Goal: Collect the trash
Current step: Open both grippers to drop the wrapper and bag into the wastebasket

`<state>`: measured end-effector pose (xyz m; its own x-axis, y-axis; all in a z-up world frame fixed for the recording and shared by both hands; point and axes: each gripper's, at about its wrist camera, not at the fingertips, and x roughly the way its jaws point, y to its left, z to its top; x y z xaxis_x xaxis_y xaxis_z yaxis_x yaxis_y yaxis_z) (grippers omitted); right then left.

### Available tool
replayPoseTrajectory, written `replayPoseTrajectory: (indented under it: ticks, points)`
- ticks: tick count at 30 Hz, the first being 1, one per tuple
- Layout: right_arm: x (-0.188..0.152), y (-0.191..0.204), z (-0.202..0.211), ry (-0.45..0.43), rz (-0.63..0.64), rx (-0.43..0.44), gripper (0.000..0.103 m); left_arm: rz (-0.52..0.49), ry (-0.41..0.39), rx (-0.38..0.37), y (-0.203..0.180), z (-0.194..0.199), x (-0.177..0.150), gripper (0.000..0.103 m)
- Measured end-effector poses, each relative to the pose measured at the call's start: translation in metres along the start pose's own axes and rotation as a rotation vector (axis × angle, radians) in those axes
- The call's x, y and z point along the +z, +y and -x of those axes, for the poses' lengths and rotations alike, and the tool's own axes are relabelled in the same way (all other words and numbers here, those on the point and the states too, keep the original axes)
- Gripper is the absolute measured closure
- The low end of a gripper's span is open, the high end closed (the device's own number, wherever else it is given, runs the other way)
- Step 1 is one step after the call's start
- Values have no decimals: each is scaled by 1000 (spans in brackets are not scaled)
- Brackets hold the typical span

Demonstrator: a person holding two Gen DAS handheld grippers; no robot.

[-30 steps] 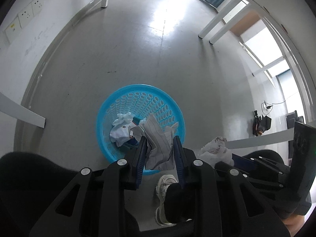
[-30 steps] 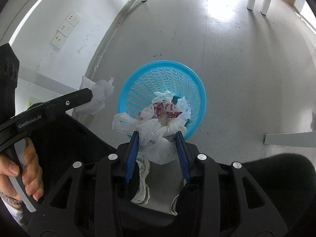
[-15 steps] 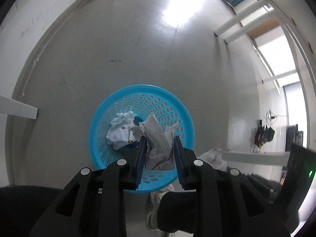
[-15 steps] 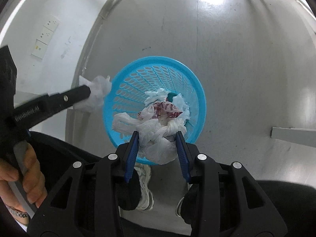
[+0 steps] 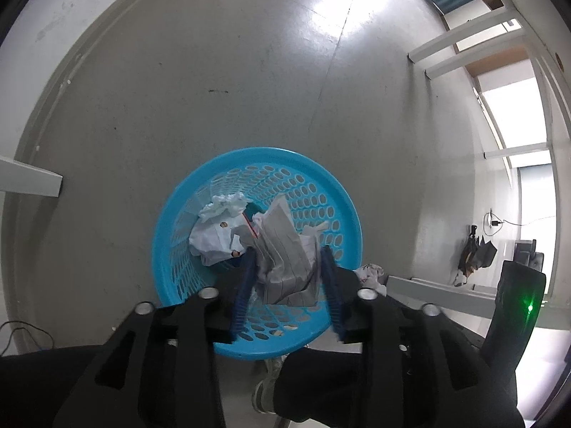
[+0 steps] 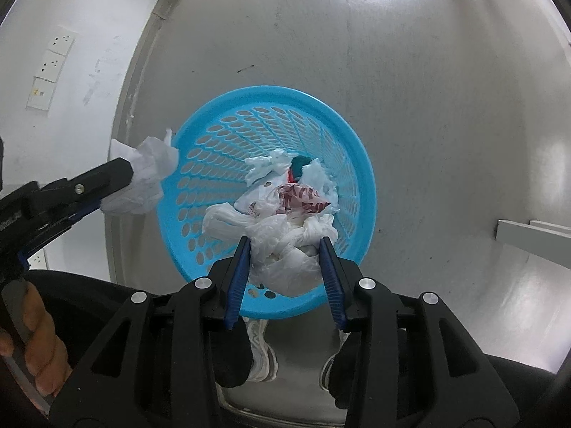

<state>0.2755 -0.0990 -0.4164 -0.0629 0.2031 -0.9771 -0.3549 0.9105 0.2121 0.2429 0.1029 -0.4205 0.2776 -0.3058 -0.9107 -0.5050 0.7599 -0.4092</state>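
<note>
A blue perforated basket (image 5: 342,199) stands on the grey floor and holds crumpled white trash (image 5: 217,235). My left gripper (image 5: 287,253) is shut on a crumpled lined paper (image 5: 285,249), held above the basket's near side. My right gripper (image 6: 285,242) is shut on a white plastic bag (image 6: 285,249) with a red-patterned wrapper (image 6: 303,196) in it, over the basket (image 6: 221,114). In the right wrist view the left gripper's fingers (image 6: 107,174) and its paper (image 6: 146,178) hang at the basket's left rim.
A white wall with sockets (image 6: 50,67) runs along the left. White table legs (image 5: 464,42) stand at the far right, a white bar (image 6: 531,235) to the right. The person's shoes (image 6: 260,360) stand just before the basket.
Both grippers have moved forward and over the basket, which now sits more under them. Both stay shut on their trash.
</note>
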Motion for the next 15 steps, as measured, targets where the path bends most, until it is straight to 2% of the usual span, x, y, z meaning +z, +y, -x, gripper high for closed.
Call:
replayPoseTrajectory:
  ticks: [3, 6, 11, 15]
  points:
    - [4, -1, -4, -5, -12, 1, 56, -13, -22, -23, -3, 4, 2, 44]
    - [3, 1, -5, -7, -7, -7, 47, -37, -45, -19, -9, 7, 0, 37]
    - [-1, 7, 3, -28, 18, -31, 40, -35, -48, 0, -5, 8, -3, 37]
    - [-8, 12, 7, -37, 39, -72, 39, -30, -52, 22, -4, 11, -5, 37]
